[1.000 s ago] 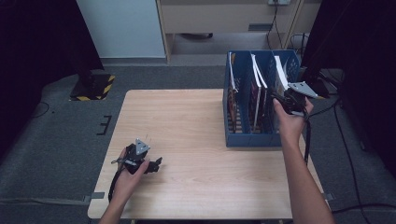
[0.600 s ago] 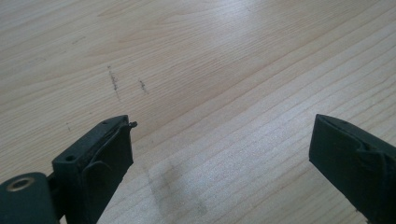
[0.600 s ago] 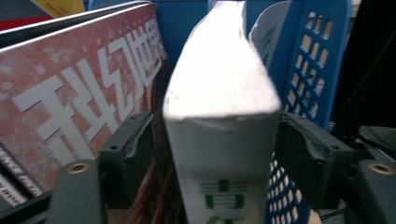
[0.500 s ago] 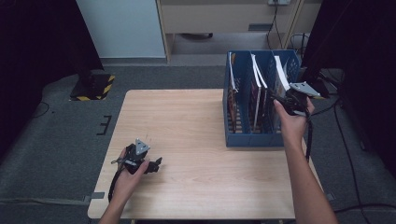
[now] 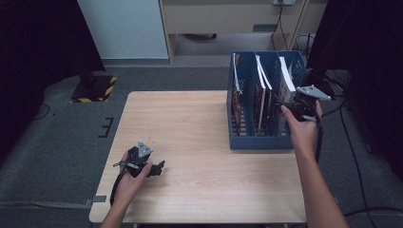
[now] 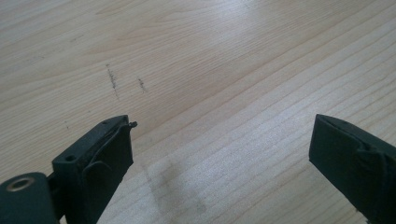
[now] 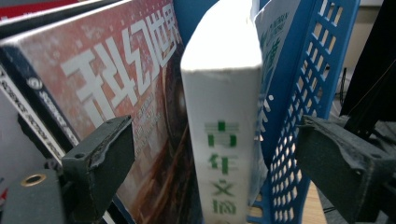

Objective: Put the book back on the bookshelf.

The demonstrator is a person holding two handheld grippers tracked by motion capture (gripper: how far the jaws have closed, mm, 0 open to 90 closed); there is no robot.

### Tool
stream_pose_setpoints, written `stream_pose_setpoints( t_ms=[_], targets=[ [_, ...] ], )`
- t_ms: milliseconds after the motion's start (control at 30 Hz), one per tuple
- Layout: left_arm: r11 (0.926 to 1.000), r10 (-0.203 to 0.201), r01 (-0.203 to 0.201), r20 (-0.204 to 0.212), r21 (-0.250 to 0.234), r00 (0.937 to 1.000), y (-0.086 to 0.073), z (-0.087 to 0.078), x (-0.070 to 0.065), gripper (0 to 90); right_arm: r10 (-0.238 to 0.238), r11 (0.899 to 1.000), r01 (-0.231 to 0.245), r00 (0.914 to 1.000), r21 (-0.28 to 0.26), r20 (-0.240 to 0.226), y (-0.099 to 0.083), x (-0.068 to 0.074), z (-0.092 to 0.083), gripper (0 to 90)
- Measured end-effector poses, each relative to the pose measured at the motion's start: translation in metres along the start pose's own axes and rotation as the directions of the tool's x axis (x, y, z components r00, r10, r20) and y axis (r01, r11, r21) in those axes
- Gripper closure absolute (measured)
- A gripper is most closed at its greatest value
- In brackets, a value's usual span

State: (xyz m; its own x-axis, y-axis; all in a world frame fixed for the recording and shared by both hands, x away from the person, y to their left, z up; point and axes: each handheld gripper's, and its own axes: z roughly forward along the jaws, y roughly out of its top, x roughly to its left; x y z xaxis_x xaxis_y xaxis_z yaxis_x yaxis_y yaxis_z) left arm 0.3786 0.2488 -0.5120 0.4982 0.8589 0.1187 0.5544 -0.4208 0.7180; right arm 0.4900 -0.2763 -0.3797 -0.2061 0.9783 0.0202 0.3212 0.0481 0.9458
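My right tool point(image 5: 295, 102) has just been opening wide, astride the white book point(image 7: 224, 140), letting it stand in the blue rack point(image 5: 259, 140); left tool point(image 5: 159, 167) idles open on the desk point(image 5: 199, 123).

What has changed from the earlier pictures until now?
The right gripper has just been opening its jaws; they now stand wide on either side of the white book in the blue rack, without pressing it, so the book is let go. The hand hardly moved. The left gripper stayed in place, open over the table. The books and rack have not shifted.
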Motion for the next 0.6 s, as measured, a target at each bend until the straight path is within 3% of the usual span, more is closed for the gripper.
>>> stream_pose_setpoints(
  t_ms=[200, 367, 600],
  targets=[
    [1.0000, 0.000, 0.000, 0.000, 0.002, 1.0000, 0.000, 0.000, 0.000, 5.3, -0.002, 1.000, 0.002, 1.0000, 0.004, 0.007, -0.005, -0.004, -0.005, 9.0],
    [1.0000, 0.000, 0.000, 0.000, 0.002, 1.0000, 0.000, 0.000, 0.000, 5.3, -0.033, 0.999, 0.032, 0.9994, 0.025, 0.013, -0.006, -0.005, -0.009, 7.7],
    [1.0000, 0.000, 0.000, 0.001, 0.003, 1.0000, 0.000, 0.000, 0.000, 5.3, -0.040, 0.999, 0.041, 0.9992, 0.026, -0.006, -0.005, -0.003, -0.018, 7.2]
  ],
)
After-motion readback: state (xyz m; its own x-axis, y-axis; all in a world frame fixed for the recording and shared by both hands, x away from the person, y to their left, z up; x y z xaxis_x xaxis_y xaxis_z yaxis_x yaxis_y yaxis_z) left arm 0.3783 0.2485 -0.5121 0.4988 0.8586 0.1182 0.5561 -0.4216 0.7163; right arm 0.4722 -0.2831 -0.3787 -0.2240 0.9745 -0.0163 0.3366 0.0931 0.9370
